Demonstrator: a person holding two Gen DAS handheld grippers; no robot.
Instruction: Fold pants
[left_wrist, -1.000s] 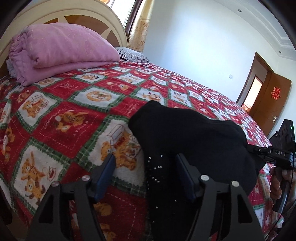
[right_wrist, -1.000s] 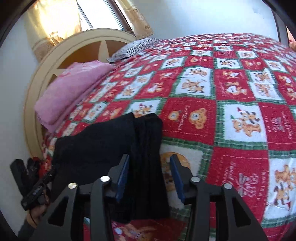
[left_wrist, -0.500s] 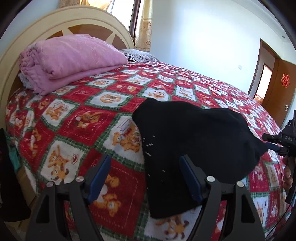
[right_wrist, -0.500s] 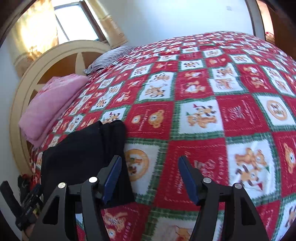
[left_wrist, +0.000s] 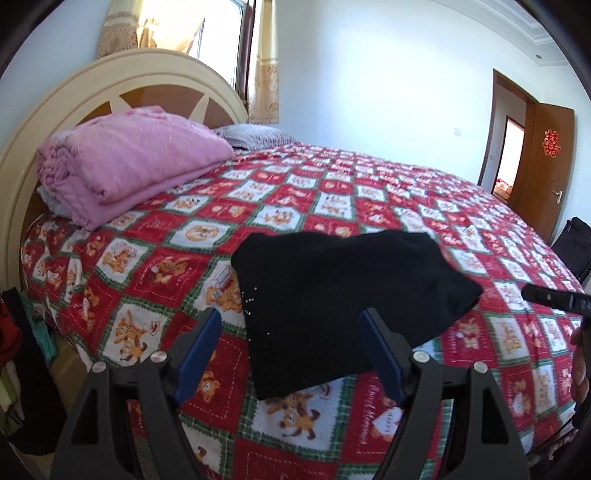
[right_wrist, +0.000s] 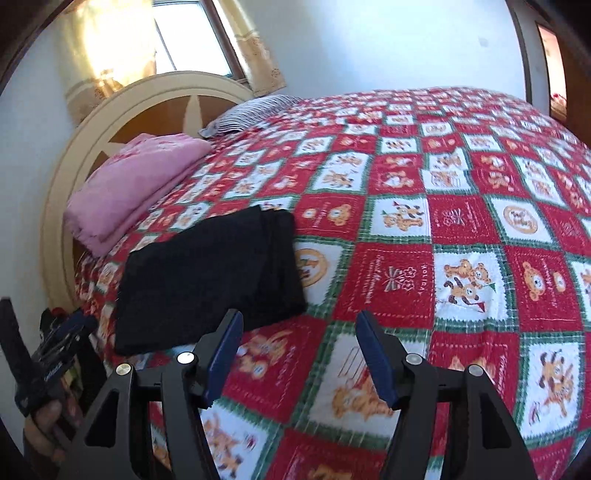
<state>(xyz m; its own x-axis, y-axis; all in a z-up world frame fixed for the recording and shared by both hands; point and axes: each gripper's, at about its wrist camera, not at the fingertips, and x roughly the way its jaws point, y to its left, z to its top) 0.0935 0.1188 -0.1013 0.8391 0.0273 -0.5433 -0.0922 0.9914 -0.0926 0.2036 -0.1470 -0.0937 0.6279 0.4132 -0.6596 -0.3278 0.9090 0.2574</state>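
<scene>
Bed (left_wrist: 424, 192) fills both views, covered by a red/white/green checked bear-print quilt (right_wrist: 461, 229); right and far squares bare, lots of free room there. Cream arched headboard (left_wrist: 74, 96) at the far left end. Folded pink blanket (left_wrist: 125, 162) against it, grey striped pillow (left_wrist: 255, 134) just beside. Black pants (left_wrist: 340, 295) folded into a compact rectangle near the bed's near-left edge, lying flat, edges roughly squared, apart from the blanket. Left gripper (left_wrist: 291, 350) above the pants' near edge, jaws wide apart, just been opening, not touching cloth. Right gripper (right_wrist: 299, 354) over bare quilt right of the pants, jaws apart, holding nothing.
</scene>
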